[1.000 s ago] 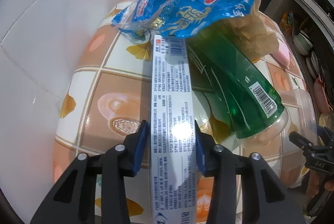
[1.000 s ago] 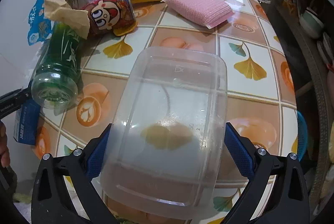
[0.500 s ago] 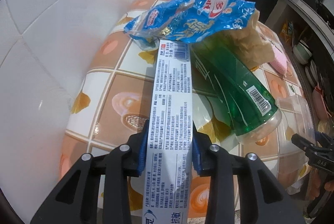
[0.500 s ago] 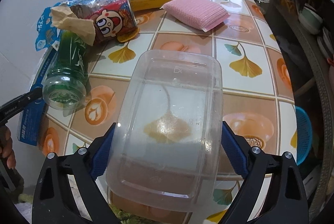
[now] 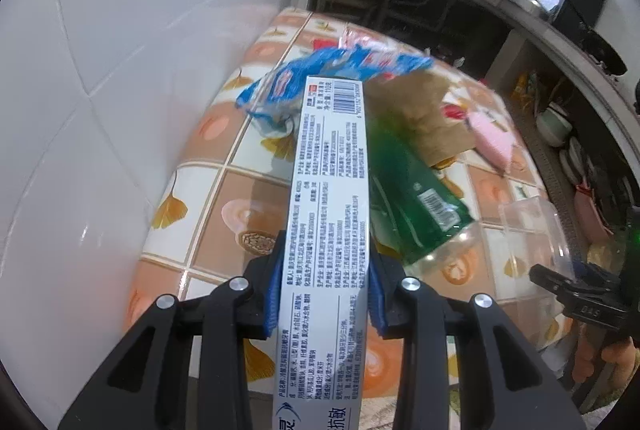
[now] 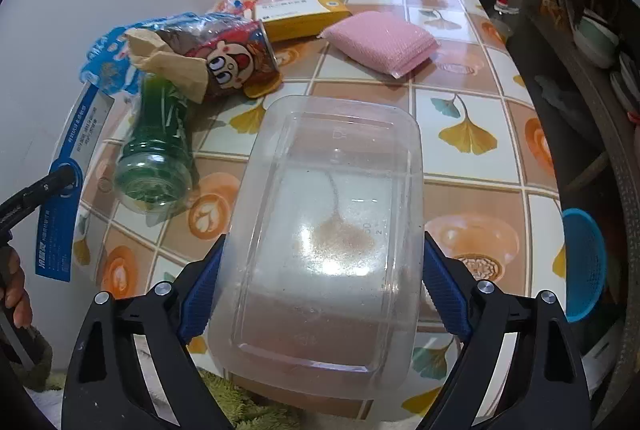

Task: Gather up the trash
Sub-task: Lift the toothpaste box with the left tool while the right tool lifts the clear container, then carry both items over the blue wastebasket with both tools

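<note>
the left gripper (image 5: 323, 294) is clamped on a long white box (image 5: 329, 213), held above the tiled table (image 6: 472, 165). the right gripper (image 6: 320, 286), jaws just narrowing, squeezes a clear plastic tub (image 6: 332, 189) between its pads. lying close together by the wall: a green bottle (image 6: 154, 149), a blue wrapper (image 5: 328, 73), crumpled brown paper (image 6: 168, 63), a cartoon can (image 6: 236, 59). beyond, a yellow box (image 6: 300, 15) and a pink sponge (image 6: 380, 39).

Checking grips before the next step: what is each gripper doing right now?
Left gripper: closed on the toothpaste box.
Right gripper: closed on the clear plastic container.
</note>
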Tool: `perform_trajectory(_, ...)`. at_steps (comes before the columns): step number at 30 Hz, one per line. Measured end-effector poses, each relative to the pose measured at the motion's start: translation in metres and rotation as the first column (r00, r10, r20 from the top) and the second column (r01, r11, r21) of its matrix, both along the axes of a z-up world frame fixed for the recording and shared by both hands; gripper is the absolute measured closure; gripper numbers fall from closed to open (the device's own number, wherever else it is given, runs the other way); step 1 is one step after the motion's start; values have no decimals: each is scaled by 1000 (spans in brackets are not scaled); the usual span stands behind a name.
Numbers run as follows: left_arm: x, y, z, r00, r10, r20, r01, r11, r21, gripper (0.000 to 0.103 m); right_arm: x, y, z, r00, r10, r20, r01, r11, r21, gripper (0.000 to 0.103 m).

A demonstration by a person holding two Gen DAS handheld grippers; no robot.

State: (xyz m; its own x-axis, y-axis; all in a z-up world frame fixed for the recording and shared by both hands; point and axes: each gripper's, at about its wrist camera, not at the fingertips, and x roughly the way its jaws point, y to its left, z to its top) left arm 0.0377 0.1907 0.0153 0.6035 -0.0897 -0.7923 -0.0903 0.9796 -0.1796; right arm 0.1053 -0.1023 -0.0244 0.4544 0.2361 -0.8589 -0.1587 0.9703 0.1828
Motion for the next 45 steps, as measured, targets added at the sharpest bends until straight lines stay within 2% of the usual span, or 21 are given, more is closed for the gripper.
perform_trajectory(7, -25, -9, 19, 998, -4, 67, 5, 1000, -19, 70, -10, -9, 12, 999, 2, 51, -4, 999, 53, 19)
perform_trajectory(11, -30, -26, 26, 995, -45, 86, 48, 998, -37, 70, -18, -22, 17, 996, -15, 85, 8, 996, 89, 19)
perform_trajectory(16, -24, -63, 32, 984, -144, 101, 150, 987, -57, 70, -31, -47, 21, 991, -61, 117, 39, 984, 176, 19)
perform_trajectory(21, -6, -110, 41, 955, -270, 121, 281, 956, -89, 70, -46, -83, 27, 981, -145, 129, 113, 967, 229, 19)
perform_trajectory(25, 19, -163, 50, 911, -390, 135, 405, 908, -105, 70, -57, -125, 32, 957, -256, 136, 215, 941, 261, 19)
perform_trajectory(27, 33, -191, 52, 885, -448, 129, 461, 881, -103, 70, -67, -154, 33, 933, -333, 138, 284, 915, 286, 19)
perform_trajectory(29, 46, -222, 52, 854, -507, 118, 518, 848, -112, 70, -75, -173, 32, 913, -385, 136, 334, 895, 295, 19)
perform_trajectory(33, 71, -299, 49, 773, -631, 70, 634, 761, -138, 70, -97, -220, 25, 857, -504, 113, 449, 835, 317, 19)
perform_trajectory(34, 75, -312, 48, 760, -647, 58, 648, 749, -139, 70, -102, -231, 22, 842, -530, 103, 475, 818, 323, 19)
perform_trajectory(38, 95, -388, 30, 681, -732, -18, 720, 673, -168, 70, -118, -271, 7, 783, -620, 52, 568, 746, 347, 19)
perform_trajectory(41, 102, -435, 10, 630, -772, -88, 751, 634, -185, 70, -124, -292, -6, 748, -664, 15, 617, 703, 353, 19)
perform_trajectory(42, 105, -457, -1, 598, -792, -123, 767, 610, -198, 70, -126, -301, -13, 731, -682, -5, 639, 682, 355, 19)
perform_trajectory(45, 111, -499, -27, 552, -812, -192, 783, 583, -215, 70, -129, -323, -32, 697, -715, -55, 681, 637, 361, 19)
